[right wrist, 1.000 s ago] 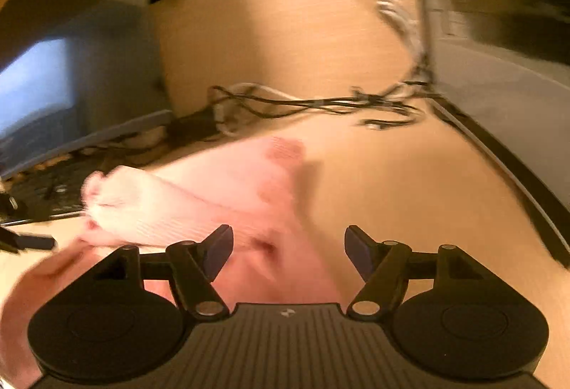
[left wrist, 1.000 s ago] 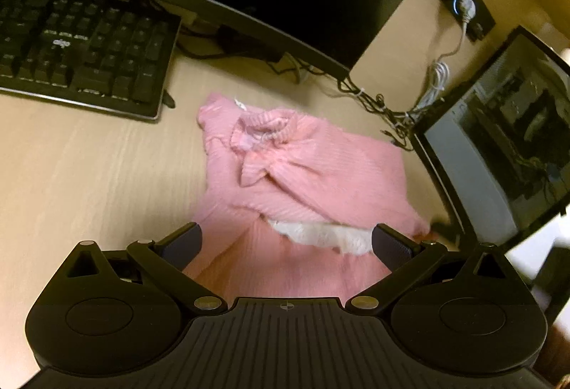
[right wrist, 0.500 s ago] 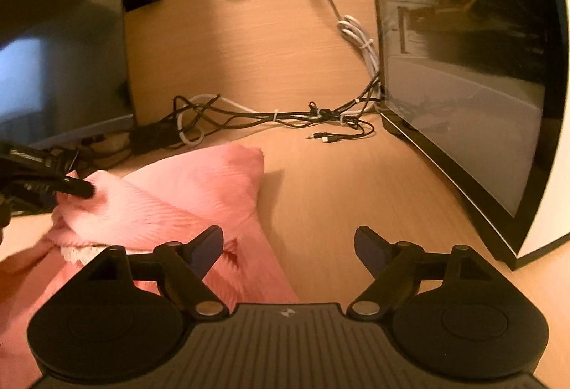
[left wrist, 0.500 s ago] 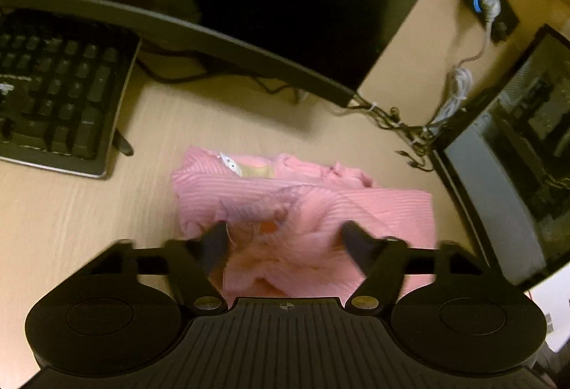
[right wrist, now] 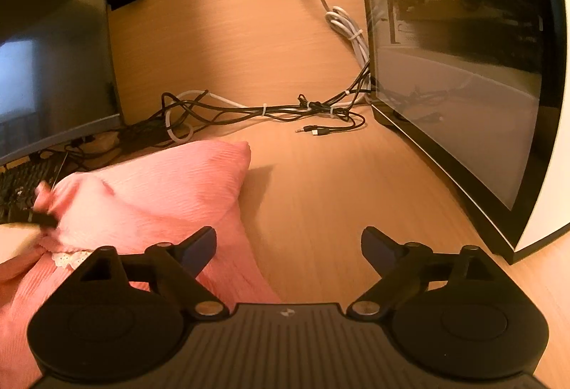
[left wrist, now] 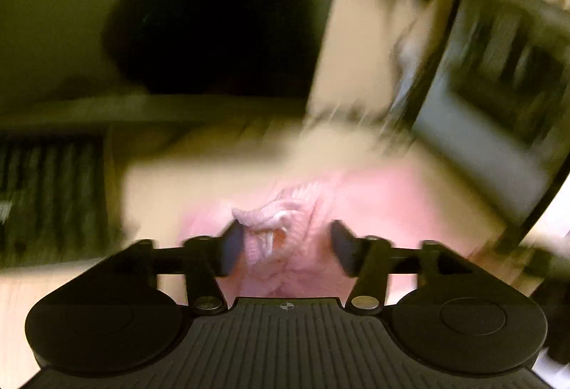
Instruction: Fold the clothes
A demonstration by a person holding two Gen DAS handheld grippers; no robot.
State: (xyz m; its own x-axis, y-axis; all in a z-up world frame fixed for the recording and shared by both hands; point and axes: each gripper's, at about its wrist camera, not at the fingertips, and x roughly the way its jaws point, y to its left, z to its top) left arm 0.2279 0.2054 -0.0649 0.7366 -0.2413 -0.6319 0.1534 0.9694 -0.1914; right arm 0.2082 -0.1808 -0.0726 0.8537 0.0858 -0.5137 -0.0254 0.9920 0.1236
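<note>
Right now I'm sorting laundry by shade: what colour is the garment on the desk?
Pink garment with white lace trim, clearest in the right wrist view.

Left wrist view: heavy motion blur. The keyboard (left wrist: pixel 50 196) is reduced to dark streaks, the monitor (left wrist: pixel 213 25) to a black mass, and the computer case (left wrist: pixel 498 75) to smeared bands. My left gripper (left wrist: pixel 285 241) shows pink knit (left wrist: pixel 270 221) bunched between its fingers; whether the pads touch the fabric cannot be told. Right wrist view: the pink garment (right wrist: pixel 153 196) is cut off by the left edge and partly hidden behind my right gripper (right wrist: pixel 288 246). At the left edge, a dark blurred fingertip (right wrist: pixel 44 218) meets the cloth.
</note>
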